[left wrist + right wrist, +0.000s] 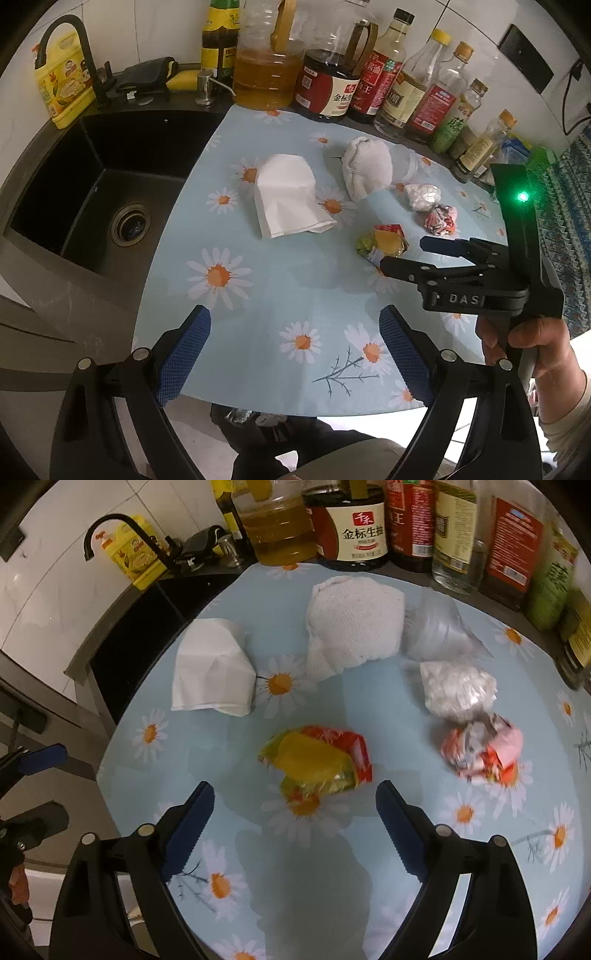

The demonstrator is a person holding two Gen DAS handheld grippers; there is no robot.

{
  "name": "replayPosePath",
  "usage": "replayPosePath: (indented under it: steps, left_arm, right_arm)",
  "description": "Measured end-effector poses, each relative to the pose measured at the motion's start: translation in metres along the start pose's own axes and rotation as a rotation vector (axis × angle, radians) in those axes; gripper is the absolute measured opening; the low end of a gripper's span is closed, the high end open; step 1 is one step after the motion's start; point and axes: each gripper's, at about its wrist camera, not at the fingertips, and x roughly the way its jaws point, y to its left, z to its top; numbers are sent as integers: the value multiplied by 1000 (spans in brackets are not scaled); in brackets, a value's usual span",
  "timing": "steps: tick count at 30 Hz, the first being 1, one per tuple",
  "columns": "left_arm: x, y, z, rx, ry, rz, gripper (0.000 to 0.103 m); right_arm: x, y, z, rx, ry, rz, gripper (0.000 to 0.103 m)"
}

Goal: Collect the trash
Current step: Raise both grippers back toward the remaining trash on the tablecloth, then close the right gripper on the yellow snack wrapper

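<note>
1. Trash lies scattered on the daisy mat (236, 760): a napkin (212, 672), a white cloth ball (351, 627), clear plastic (439, 627), a silvery wad (458, 690), a red-and-white wad (484, 753) and a yellow-red wrapper (317, 764).
2. Nothing is collected yet; I judge this the approach to the first pick.
3. The right gripper (295, 812) hangs tilted down just short of the wrapper, jaws wide apart, nothing between them.
4. The left gripper (295, 350) hovers over bare mat near the front edge, jaws also wide and empty, well apart from the napkin (288, 199).
5. Next, the right one should drop further, straddle the wrapper and squeeze; crinkly film may slip, so a low grip seems wise.
6. No bin shows in either view.
</note>
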Motion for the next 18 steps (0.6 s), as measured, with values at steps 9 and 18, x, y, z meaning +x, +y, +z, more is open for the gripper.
replayPosePath:
  steps: [9,18]
  left_arm:
    - [8,-2,4,-32,17,18,90]
    - [17,-7,13,-29,25,30,90]
  right_arm:
    - [19,-2,6,-51,44,-15,74]
    - [21,0,6,-97,24,-33,64]
